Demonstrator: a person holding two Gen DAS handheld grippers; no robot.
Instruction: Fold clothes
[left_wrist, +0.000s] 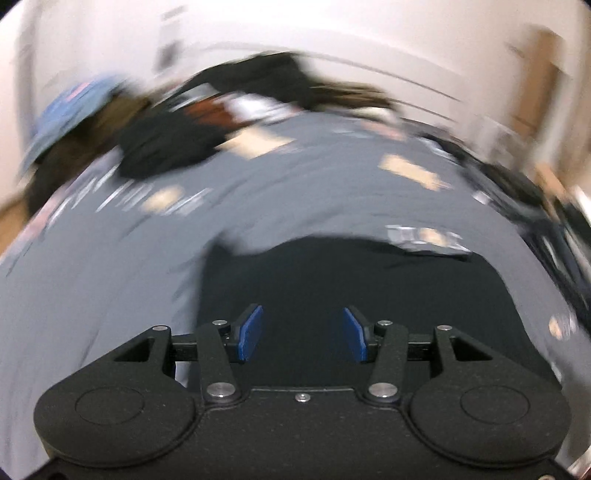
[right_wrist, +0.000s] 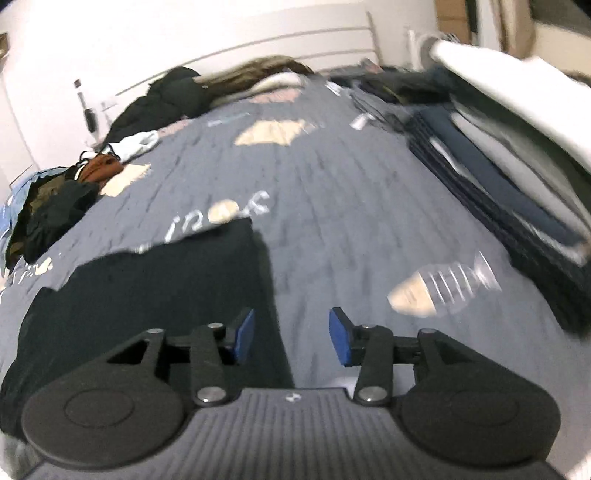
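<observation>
Seen through the left wrist camera, the left gripper (left_wrist: 303, 334) tilted downward over a bed, its blue-padded fingers (left_wrist: 251, 332) standing apart with nothing between them. Directly beneath and ahead of them lay the black garment (left_wrist: 354, 295), spread flat on the grey bedspread (left_wrist: 295, 192), its far edge running roughly straight across the view. The whole picture was smeared by motion blur, so finer detail of the fabric could not be made out. Farther back on the left sat a heap of dark clothes (left_wrist: 166, 144) with something light blue (left_wrist: 70, 110) beside it. In the right wrist view, the right gripper (right_wrist: 291, 338) also pointed down at a slant, and its blue-padded fingers (right_wrist: 340, 341) were likewise parted and empty. Here the black garment (right_wrist: 155, 295) lay to the left of the fingers, with its right edge passing under the left finger, while the right finger hung over bare grey bedspread (right_wrist: 351, 206) printed with pale shapes and lettering. A loose pile of unfolded clothes (right_wrist: 55, 206) lay along the bed's left side, and more dark clothing was heaped near the white headboard (right_wrist: 295, 40) at the far end. On the right edge of the bed stood a stack of folded items (right_wrist: 517, 177) in navy, white and grey.
</observation>
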